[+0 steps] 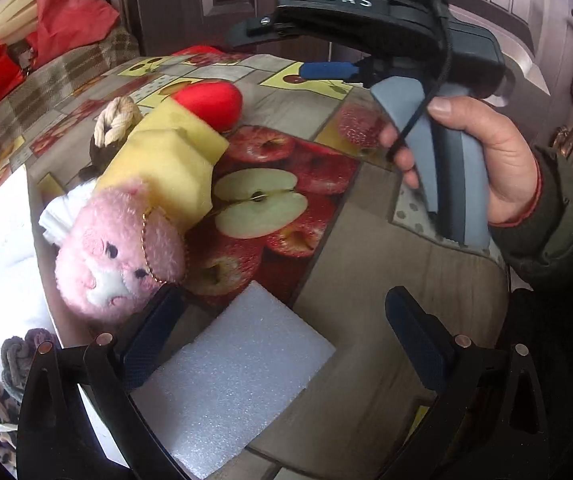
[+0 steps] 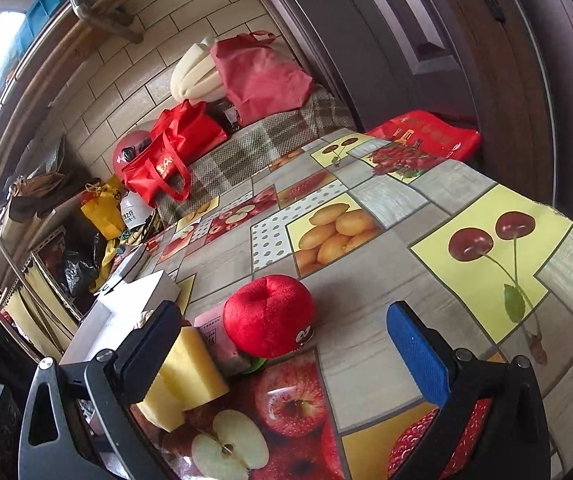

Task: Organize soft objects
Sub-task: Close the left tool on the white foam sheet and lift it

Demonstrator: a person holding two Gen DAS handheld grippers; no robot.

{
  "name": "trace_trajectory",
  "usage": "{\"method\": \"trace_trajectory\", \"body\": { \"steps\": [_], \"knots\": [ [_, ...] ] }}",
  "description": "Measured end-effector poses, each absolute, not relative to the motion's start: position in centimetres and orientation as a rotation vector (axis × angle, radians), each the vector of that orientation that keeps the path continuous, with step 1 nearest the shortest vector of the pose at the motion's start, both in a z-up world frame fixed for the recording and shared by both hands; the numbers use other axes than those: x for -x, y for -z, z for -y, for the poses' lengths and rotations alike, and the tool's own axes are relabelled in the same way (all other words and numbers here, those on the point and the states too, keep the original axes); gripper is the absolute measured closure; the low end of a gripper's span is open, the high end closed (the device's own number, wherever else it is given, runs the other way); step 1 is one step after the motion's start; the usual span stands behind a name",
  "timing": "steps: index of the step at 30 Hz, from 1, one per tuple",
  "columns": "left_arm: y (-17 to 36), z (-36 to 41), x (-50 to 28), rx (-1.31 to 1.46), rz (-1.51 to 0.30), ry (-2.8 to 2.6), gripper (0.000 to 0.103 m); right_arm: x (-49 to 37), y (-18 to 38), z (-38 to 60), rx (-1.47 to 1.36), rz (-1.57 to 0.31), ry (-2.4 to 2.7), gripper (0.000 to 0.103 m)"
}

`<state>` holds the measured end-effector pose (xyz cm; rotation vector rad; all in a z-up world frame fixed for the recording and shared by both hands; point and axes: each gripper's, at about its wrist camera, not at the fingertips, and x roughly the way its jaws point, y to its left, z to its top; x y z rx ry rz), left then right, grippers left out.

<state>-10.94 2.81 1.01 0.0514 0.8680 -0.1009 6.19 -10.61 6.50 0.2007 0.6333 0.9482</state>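
White foam sheet (image 1: pixel 230 376) under spread left gripper (image 1: pixel 286 344); right gripper (image 2: pixel 286 344) spread, marked "DAS".

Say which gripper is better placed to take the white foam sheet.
Left. The left gripper is open with the white foam sheet between its fingers; the right gripper faces the red plush apple.

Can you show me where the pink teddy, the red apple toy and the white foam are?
pink teddy (image 1: pixel 122 256), left wrist view, its face.
red apple toy (image 2: pixel 266 316), right wrist view, its front.
white foam (image 1: pixel 230 380), left wrist view, its top.
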Motion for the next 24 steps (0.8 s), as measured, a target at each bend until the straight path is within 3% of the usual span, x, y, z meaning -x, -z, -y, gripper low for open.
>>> {"method": "trace_trajectory", "body": {
  "steps": [24],
  "knots": [
    [-1.8, -5.7, 14.4, -0.043, -0.873, 0.037, 0.001, -6.5, -6.0, 10.9, -0.229, -0.665, -0.939, 0.000]
  ]
}}
